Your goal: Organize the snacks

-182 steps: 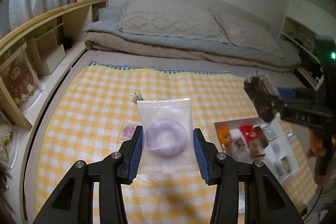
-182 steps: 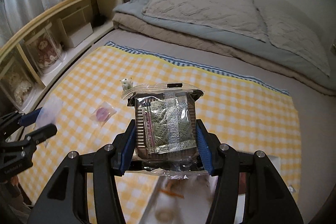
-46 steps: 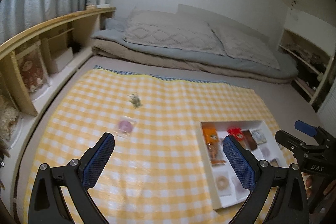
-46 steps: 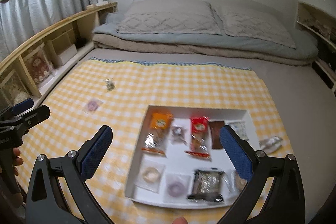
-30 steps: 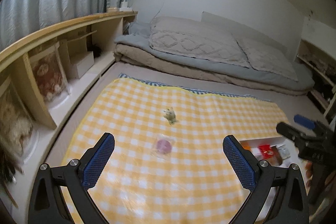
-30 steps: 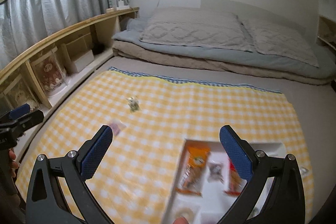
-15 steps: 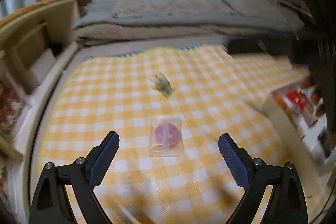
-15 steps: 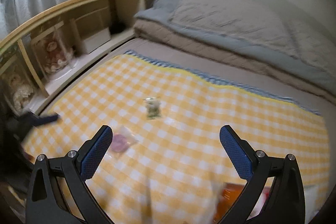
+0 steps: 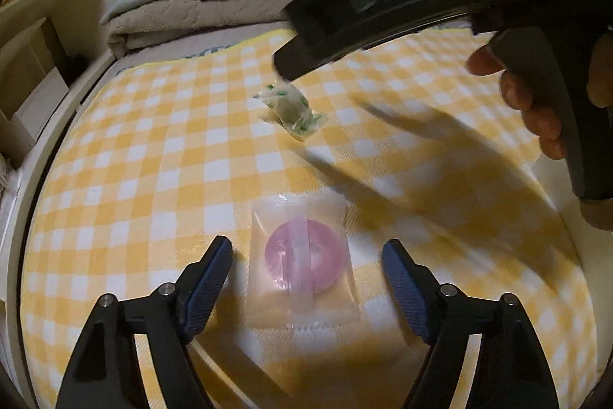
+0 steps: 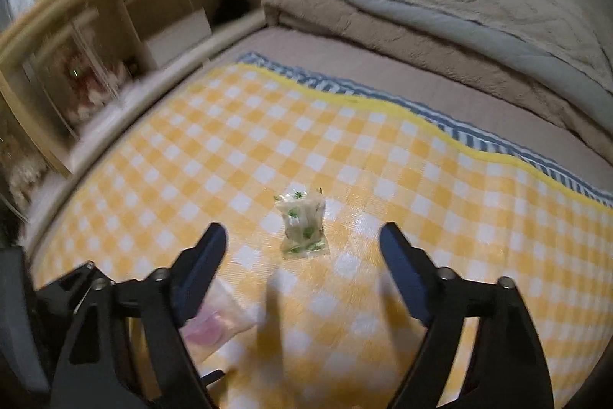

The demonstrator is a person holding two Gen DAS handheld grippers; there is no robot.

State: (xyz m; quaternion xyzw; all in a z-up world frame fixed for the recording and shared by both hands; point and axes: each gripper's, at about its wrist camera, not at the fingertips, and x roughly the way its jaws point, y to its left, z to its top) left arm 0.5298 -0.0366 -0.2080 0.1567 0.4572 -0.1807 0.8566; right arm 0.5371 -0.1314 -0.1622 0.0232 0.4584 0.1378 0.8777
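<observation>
Both hand-held grippers lower, jaws just narrowing yet unclamped — left (image 9: 306,278) straddling pink ring packet (image 9: 302,261), right (image 10: 302,267) before green-speckled candy (image 10: 302,221)

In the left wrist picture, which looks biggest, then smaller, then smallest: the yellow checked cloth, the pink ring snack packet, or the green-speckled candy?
1. Yellow checked cloth.
2. Pink ring snack packet.
3. Green-speckled candy, though it lies farther from the camera, so the gap may be exaggerated.
</observation>
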